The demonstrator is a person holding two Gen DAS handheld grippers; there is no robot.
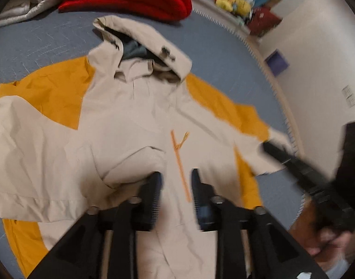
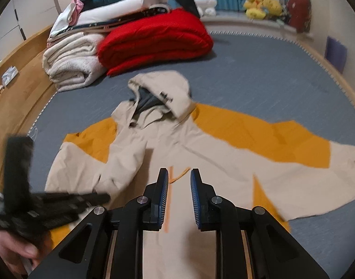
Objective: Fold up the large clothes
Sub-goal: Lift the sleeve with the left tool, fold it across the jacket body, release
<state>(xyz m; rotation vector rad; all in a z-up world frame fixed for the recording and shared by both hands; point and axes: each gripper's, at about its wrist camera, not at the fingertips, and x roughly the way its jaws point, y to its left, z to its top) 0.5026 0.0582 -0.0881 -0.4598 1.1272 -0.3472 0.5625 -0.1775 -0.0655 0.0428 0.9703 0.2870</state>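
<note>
Bed, grey-blue cover: the jacket lies spread face up across the middle, hood toward the stacked bedding. I read it as beige with orange panels, front zip running toward me.

Progress, my judgement: barely begun. The sleeve on the left of my right view looks drawn in across the body; the other sleeve lies stretched out toward the bed's edge. Body not folded, hood not tucked. Left to do: second sleeve in, then fold the body.

Folded red quilt and cream blanket sit well apart from the jacket, beyond the hood.

Left gripper: fingers slightly parted, nothing between them, hovering over the zip.

Right gripper: a narrow gap too, empty, above the lower front.
</note>
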